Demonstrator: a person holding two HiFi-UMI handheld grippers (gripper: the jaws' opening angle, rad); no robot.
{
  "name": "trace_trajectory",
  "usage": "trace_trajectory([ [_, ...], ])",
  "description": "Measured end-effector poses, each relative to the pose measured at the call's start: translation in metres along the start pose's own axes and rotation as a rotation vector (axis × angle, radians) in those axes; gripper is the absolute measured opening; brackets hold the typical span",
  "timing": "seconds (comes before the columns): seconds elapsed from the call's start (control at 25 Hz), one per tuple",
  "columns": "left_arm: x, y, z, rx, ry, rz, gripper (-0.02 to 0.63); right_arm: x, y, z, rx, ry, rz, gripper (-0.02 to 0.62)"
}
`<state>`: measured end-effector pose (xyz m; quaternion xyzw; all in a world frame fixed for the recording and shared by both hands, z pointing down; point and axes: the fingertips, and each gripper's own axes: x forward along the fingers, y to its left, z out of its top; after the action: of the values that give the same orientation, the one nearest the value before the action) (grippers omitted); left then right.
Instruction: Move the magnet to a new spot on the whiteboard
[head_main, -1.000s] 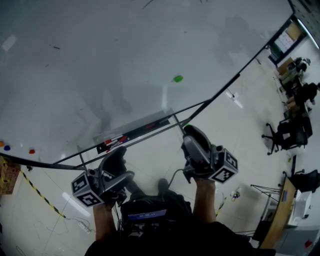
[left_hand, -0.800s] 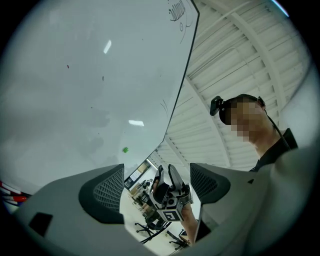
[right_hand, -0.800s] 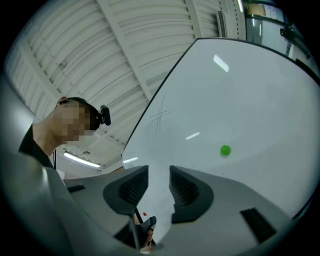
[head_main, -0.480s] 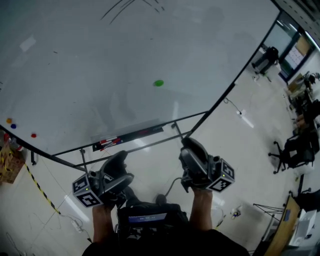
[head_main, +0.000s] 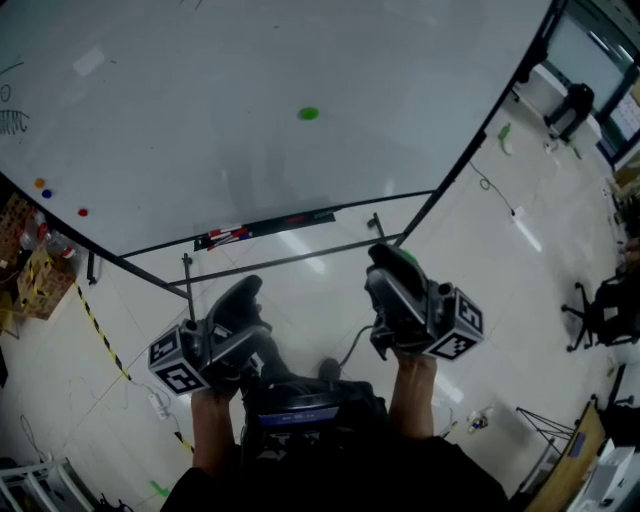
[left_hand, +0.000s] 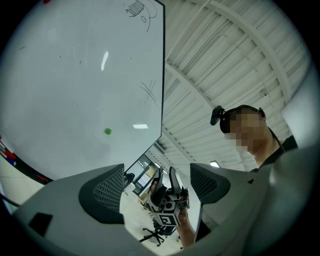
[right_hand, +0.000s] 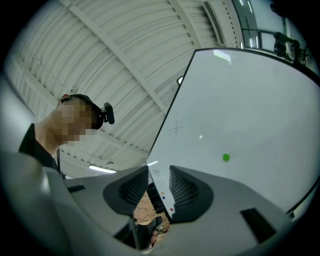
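A small green magnet (head_main: 308, 114) sticks to the large whiteboard (head_main: 200, 90), well above its marker tray (head_main: 265, 228). My left gripper (head_main: 240, 300) and right gripper (head_main: 392, 265) are held low, near the person's body and short of the board. In the left gripper view the left gripper (left_hand: 157, 185) is open wide with nothing between the jaws; the green magnet (left_hand: 107, 131) shows far off. In the right gripper view the right gripper (right_hand: 159, 187) has a narrow empty gap between its jaws, with the green magnet (right_hand: 226, 157) off to the right.
Orange, blue and red small magnets (head_main: 46, 193) sit at the board's lower left, and markers lie in the tray. The board stands on a metal frame (head_main: 290, 258). Yellow-black tape (head_main: 100, 335) runs along the floor at left. Office chairs (head_main: 595, 300) are at right.
The head view has shifted, so the board and green magnet now sit higher in the frame. Both grippers stay low in about the same place, holding nothing.
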<state>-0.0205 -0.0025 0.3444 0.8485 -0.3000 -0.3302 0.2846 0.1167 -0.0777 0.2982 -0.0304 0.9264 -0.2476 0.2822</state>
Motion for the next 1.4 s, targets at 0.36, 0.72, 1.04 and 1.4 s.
trace_trajectory([
  [0.36,0.012,-0.028,-0.021,0.034,0.002,0.002,0.405,-0.021,0.028,0.007,0.001,0.018,0.075,0.155],
  [0.72,0.01,-0.04,-0.056,0.03,-0.011,0.054,0.405,-0.053,0.036,-0.002,0.049,0.043,0.106,0.155],
  [1.04,-0.011,-0.055,-0.058,0.046,-0.019,0.073,0.405,-0.054,0.055,-0.014,0.063,0.024,0.14,0.155],
  [1.4,-0.05,-0.081,-0.038,0.051,-0.02,0.015,0.405,-0.03,0.098,-0.033,0.027,0.034,0.129,0.153],
])
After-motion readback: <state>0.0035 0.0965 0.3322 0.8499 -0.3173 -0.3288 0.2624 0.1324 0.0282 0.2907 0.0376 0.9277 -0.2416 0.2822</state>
